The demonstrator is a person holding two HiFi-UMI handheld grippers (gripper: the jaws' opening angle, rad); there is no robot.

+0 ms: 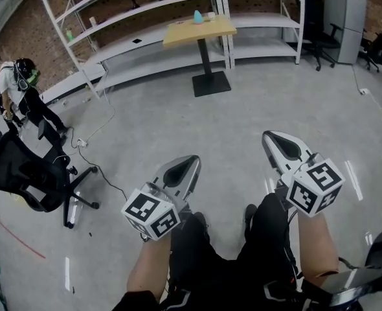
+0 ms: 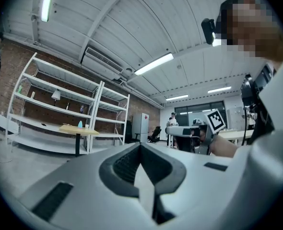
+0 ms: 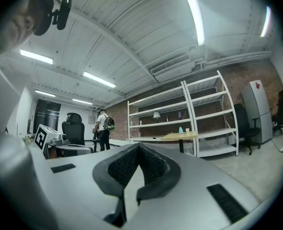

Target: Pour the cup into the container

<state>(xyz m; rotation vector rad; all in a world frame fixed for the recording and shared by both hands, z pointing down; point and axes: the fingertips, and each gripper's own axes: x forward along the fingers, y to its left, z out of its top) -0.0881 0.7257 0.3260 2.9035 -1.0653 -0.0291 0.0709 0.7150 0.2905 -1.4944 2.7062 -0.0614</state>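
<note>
- far across the floor, on the yellow table [image 1: 199,32] by the shelves [image 1: 146,8], stand a blue vessel [image 1: 198,17] and a small white cup [image 1: 211,16].
- left gripper [image 1: 190,164]: clenched, nothing between its jaws.
- right gripper [image 1: 273,139]: likewise clenched and empty, well apart from the table.

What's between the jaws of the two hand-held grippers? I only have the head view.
Observer: Nothing on the left. The left gripper view shows the left hand-held gripper shut, jaws together and empty.
Operator: Right one?
Observer: Same. The right gripper view shows the right hand-held gripper shut, with nothing in it.
Operator: Anyone off to the right, outside my frame?
Observer: Yes. The left gripper view shows a person standing far off at the back of the room, beyond the right hand-held gripper.
</note>
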